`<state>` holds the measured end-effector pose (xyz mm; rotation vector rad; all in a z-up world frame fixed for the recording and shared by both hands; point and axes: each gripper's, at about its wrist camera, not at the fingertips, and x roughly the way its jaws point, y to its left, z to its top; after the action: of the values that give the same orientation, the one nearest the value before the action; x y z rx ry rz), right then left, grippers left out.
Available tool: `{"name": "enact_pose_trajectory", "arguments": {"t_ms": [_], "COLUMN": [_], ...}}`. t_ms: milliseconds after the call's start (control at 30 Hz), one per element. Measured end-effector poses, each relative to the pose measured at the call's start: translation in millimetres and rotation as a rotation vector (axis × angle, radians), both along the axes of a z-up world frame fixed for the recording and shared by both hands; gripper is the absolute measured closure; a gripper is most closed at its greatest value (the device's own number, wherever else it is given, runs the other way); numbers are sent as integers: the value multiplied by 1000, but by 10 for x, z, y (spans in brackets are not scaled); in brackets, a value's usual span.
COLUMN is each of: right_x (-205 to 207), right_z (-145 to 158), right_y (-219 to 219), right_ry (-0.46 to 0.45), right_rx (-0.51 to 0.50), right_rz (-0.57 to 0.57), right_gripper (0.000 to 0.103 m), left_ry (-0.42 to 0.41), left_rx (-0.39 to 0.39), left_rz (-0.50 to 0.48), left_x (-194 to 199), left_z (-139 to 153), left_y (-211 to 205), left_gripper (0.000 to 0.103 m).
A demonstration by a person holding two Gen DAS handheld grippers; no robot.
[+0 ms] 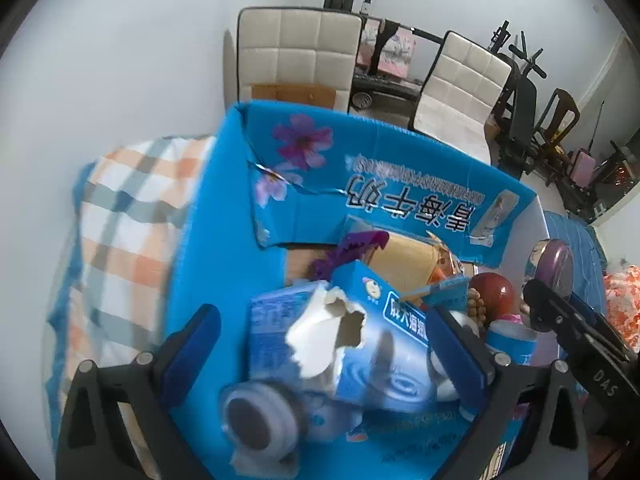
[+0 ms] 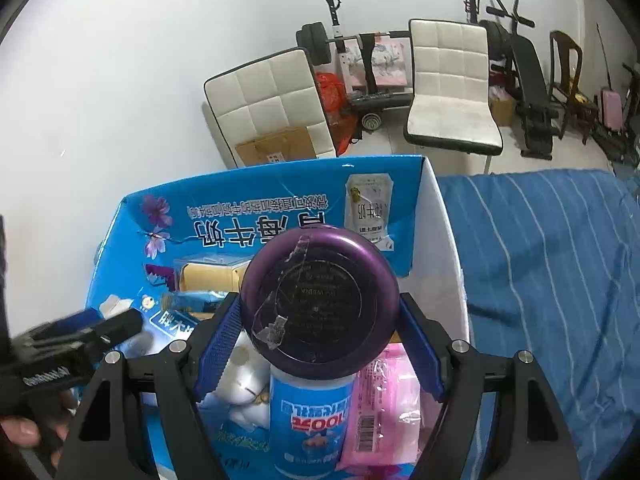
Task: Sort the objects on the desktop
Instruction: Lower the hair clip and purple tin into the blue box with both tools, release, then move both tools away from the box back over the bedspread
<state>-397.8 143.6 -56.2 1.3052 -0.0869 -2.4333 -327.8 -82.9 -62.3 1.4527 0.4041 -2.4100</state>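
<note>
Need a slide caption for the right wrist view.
Right gripper holds a round purple container over the blue cardboard box of sorted items.

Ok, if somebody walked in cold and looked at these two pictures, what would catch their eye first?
Probably the round purple tin, gripped between the blue fingers of the right gripper over the big blue cardboard box. Next, the torn tissue box inside that box, between the left gripper jaws. Behind stand two white padded chairs against the wall.
</note>
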Motion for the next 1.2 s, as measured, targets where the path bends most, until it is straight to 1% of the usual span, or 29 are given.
{"name": "enact_pose_trajectory", "arguments": {"t_ms": [100, 133, 200, 233, 300, 400, 433, 500, 567, 600, 667, 767, 867, 933, 1033, 1100, 1167, 1200], "right_x": [-6, -27, -47, -24, 17, 81, 155, 369, 571, 736, 956, 1222, 1314, 1336, 1234, 1148, 1118, 1133], "right_z": [37, 23, -57, -68, 2, 160, 212, 323, 349, 327, 203, -88, -507, -717, -989, -1126, -1190, -1191], "right_y": [-8, -31, -99, -97, -57, 92, 129, 225, 284, 327, 370, 421, 426, 422, 405, 344, 257, 198], "right_ry": [-3, -18, -74, -73, -31, -7, 1, 38, 59, 69, 51, -6, -124, -168, -219, -250, -268, -270], "right_rx": [3, 9, 55, 66, 70, 17, 1, -21, -32, -41, -56, -65, -65, -76, -124, -145, -172, -161], "right_rz": [5, 22, 73, 81, 70, 37, 39, 53, 66, 65, 59, 35, 0, -35, -69, -61, -24, 8], "right_gripper": [23, 21, 21, 21, 21, 21, 21, 21, 21, 20, 20, 20, 20, 20, 20, 20, 20, 20], "left_ry": [17, 25, 27, 26, 40, 58, 72, 93, 94, 84, 37, -50, -116, -143, -136, -117, -101, -107], "left_rx": [-37, -55, -83, -89, -88, -86, -77, -83, -93, -89, -47, -20, 34, 56, 56, 42, 72, 93], "left_rz": [-8, -17, -26, -25, -25, -17, -20, -22, -8, 3, 17, 48, 69, 84, 111, 140, 159, 155], "left_x": [85, 120, 179, 211, 295, 447, 532, 687, 870, 951, 1103, 1255, 1358, 1385, 1374, 1344, 1306, 1273], "left_z": [131, 177, 235, 247, 307, 402, 456, 538, 566, 541, 367, -5, -356, -580, -765, -829, -924, -994], "left_y": [23, 44, 79, 61, 53, 6, -31, -100, -201, -248, -332, -371, -375, -376, -455, -560, -717, -769], "left_gripper": [0, 0, 0, 0, 0, 0, 0, 0, 0, 0, 0, 0, 0, 0, 0, 0, 0, 0]}}
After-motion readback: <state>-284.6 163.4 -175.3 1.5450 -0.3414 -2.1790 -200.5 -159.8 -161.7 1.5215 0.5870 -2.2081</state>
